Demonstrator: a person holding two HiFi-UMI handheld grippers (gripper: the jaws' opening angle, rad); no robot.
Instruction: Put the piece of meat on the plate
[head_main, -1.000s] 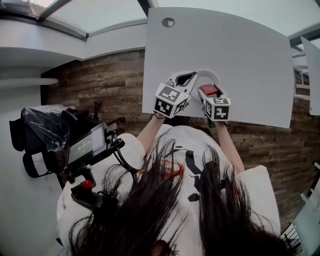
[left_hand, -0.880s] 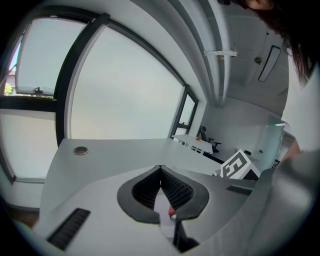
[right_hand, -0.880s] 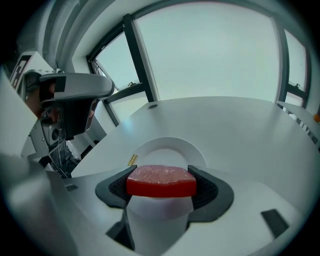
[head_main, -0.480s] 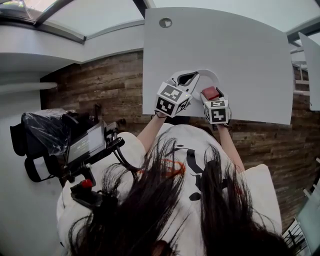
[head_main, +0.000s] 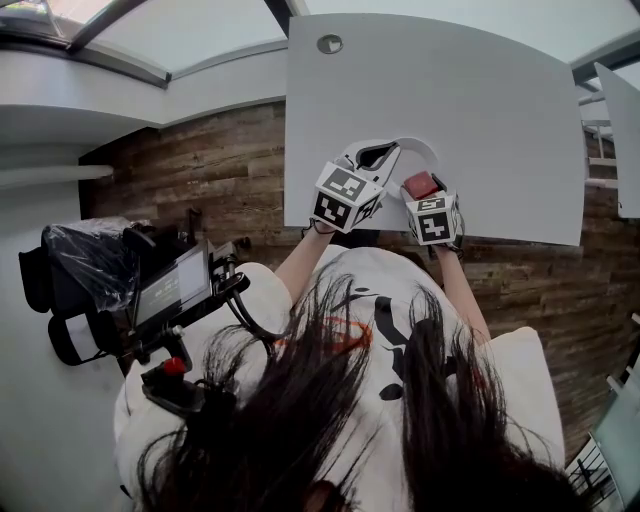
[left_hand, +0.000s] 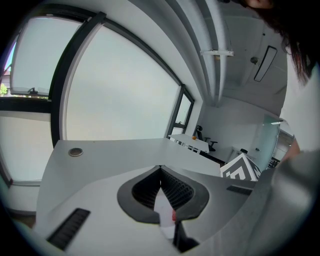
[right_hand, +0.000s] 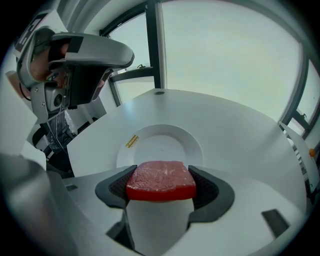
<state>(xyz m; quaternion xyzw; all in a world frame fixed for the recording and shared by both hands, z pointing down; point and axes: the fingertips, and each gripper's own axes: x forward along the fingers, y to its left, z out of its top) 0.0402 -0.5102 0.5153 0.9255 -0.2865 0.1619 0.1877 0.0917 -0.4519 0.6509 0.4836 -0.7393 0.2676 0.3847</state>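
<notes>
A red slab of meat (right_hand: 161, 181) is held level between the dark pads of my right gripper (right_hand: 161, 184), which is shut on it. Just beyond and below it, the empty white plate (right_hand: 162, 145) lies on the white table (right_hand: 240, 135). In the head view the meat (head_main: 420, 185) hangs over the plate's near rim (head_main: 425, 150), near the table's front edge. My left gripper (head_main: 372, 156) sits just left of the plate. Its jaws (left_hand: 161, 172) are shut, with nothing between them.
A round grommet (head_main: 329, 44) sits in the table's far left corner. A second white table (head_main: 622, 130) stands to the right. A black camera rig and a bag (head_main: 150, 290) rest on the wooden floor at my left. Distant desks (left_hand: 192, 144) line the window.
The right gripper with the meat has shifted only slightly over the plate's near rim. The left gripper has stayed where it was.
</notes>
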